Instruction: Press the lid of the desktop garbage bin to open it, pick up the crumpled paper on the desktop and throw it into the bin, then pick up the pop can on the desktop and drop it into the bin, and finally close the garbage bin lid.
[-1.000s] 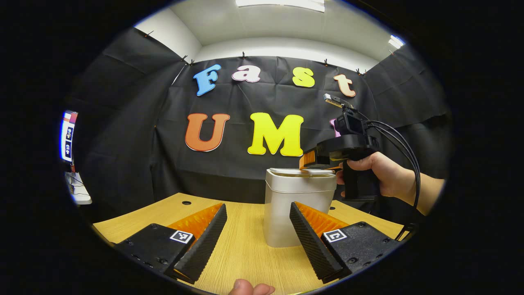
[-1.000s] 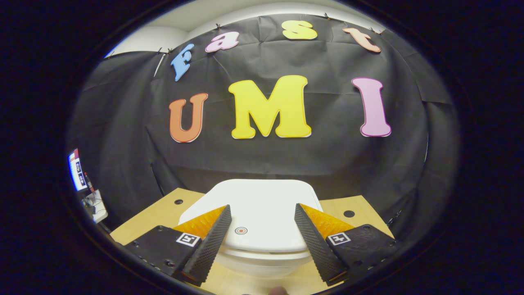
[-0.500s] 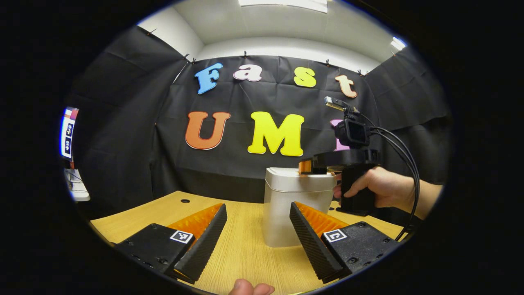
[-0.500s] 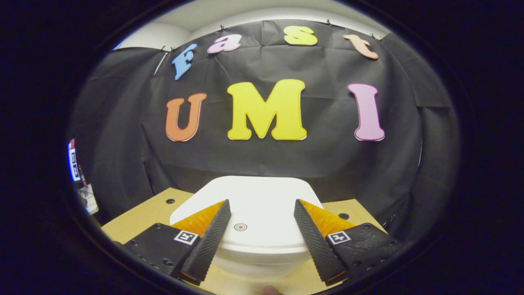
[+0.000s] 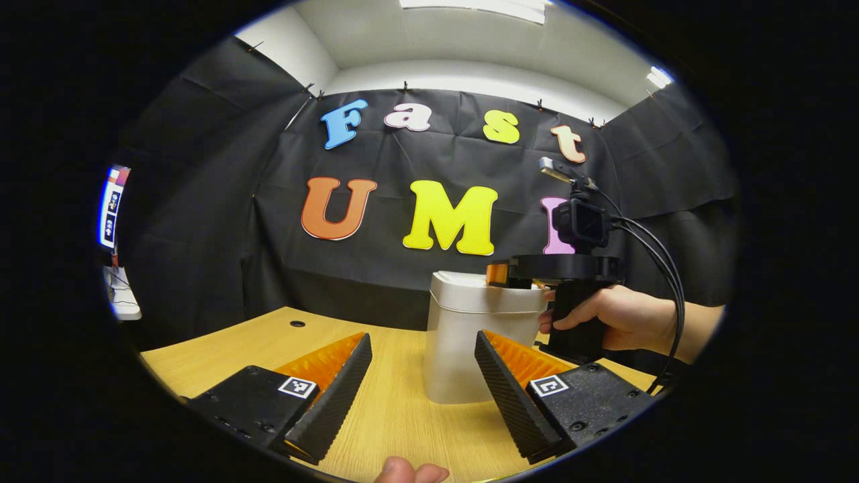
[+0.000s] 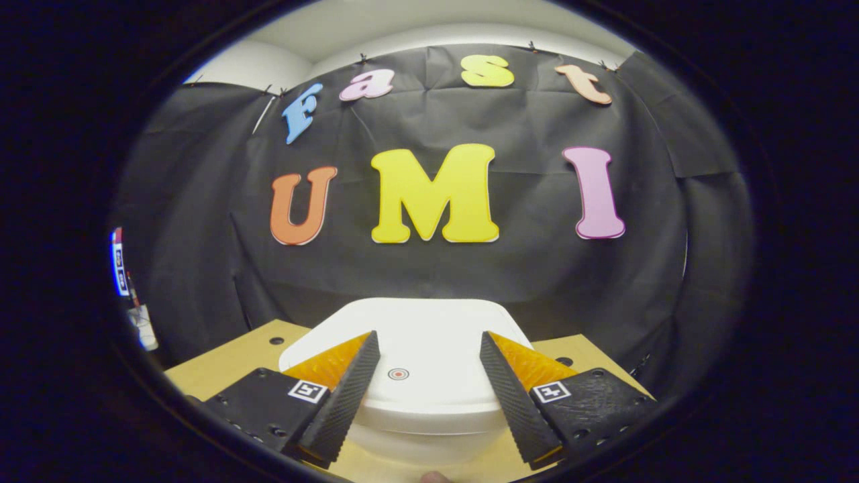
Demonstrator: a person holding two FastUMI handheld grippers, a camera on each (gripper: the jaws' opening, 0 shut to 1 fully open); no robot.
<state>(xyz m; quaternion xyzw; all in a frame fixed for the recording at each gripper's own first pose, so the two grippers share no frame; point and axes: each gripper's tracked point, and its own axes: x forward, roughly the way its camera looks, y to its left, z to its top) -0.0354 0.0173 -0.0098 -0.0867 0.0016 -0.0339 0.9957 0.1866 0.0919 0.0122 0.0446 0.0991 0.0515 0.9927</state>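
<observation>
A white desktop bin stands on the wooden table, just beyond my left gripper, which hovers low over the table, open and holding nothing. The bin's lid, white with a small red dot, lies flat and shut. My right gripper is open, its fingers spread over the lid on either side of the dot. From the side, the right gripper sits level at the lid's top edge, held by a hand. Whether it touches the lid I cannot tell.
The table runs back to the black cloth wall and has small round cable holes. Cables loop from the right gripper's camera over the forearm. A lit screen stands far left beyond the table.
The right gripper came down and levelled out over the bin. The lid, slightly raised a second ago, now sits flush. My left gripper barely moved.
</observation>
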